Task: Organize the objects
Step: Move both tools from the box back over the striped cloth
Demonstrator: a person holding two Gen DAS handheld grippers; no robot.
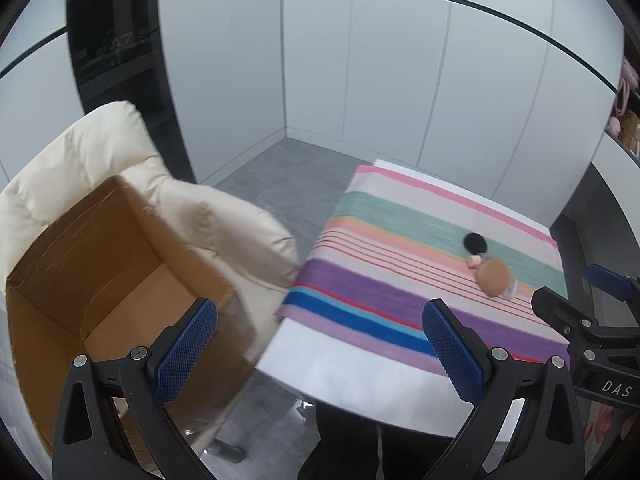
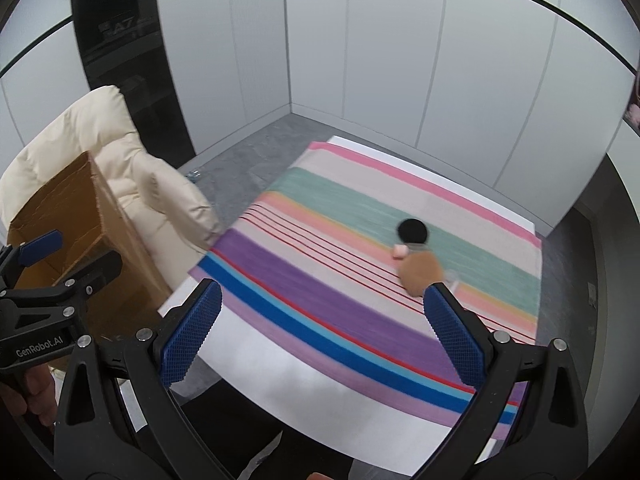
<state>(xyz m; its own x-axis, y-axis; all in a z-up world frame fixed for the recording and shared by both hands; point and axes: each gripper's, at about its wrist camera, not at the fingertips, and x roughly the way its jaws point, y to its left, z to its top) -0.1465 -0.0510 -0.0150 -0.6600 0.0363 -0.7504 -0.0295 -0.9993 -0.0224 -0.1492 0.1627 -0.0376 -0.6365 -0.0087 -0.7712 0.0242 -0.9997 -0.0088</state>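
Observation:
A tan round object [image 1: 494, 278] lies on the striped cloth [image 1: 400, 240], with a small pink piece [image 1: 475, 260] and a black round object [image 1: 475, 242] just beyond it. They also show in the right wrist view: tan [image 2: 419, 271], pink [image 2: 399, 251], black [image 2: 412, 231]. An open, empty cardboard box [image 1: 100, 264] sits on a cream armchair [image 1: 80, 152] to the left. My left gripper [image 1: 320, 344] is open and empty, between the box and the table. My right gripper [image 2: 322, 326] is open and empty above the cloth's near part; its right finger [image 2: 452, 332] is just short of the tan object.
The cloth covers a white table [image 2: 288, 384]. The box [image 2: 84, 216] and armchair [image 2: 120, 148] stand left of the table. Grey floor [image 1: 280, 184] and white panel walls lie behind. A dark glass column [image 1: 120, 40] stands at the back left. Shelves with pink items [image 1: 626, 100] are at the far right.

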